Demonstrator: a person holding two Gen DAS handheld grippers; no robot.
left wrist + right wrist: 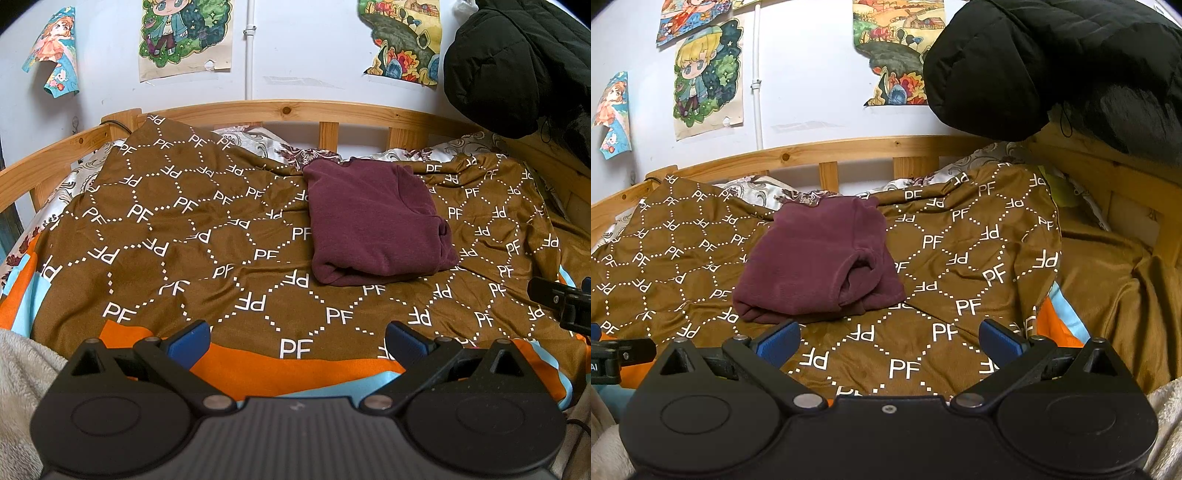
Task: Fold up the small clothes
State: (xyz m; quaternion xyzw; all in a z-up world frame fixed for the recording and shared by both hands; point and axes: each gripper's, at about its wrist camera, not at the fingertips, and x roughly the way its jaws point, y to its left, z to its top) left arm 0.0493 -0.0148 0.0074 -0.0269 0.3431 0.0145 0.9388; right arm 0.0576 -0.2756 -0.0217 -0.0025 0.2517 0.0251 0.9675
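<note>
A maroon garment (373,225) lies folded into a thick rectangle on the brown patterned bedspread (207,236), toward the far side of the bed. In the right wrist view the same maroon garment (820,262) sits just beyond the fingers, its rolled edge facing me. My left gripper (297,339) hovers open over the near edge of the bed, well short of the garment, with nothing between its blue pads. My right gripper (890,339) is also open and empty, its left pad close to the garment's near edge. The right gripper's tip (561,299) shows at the right edge of the left wrist view.
A wooden bed rail (295,110) runs along the far side against a white wall with drawings. A black padded jacket (1052,66) hangs over the right corner. A fluffy beige blanket (22,373) lies at the near left. The bedspread (960,295) is rumpled at right.
</note>
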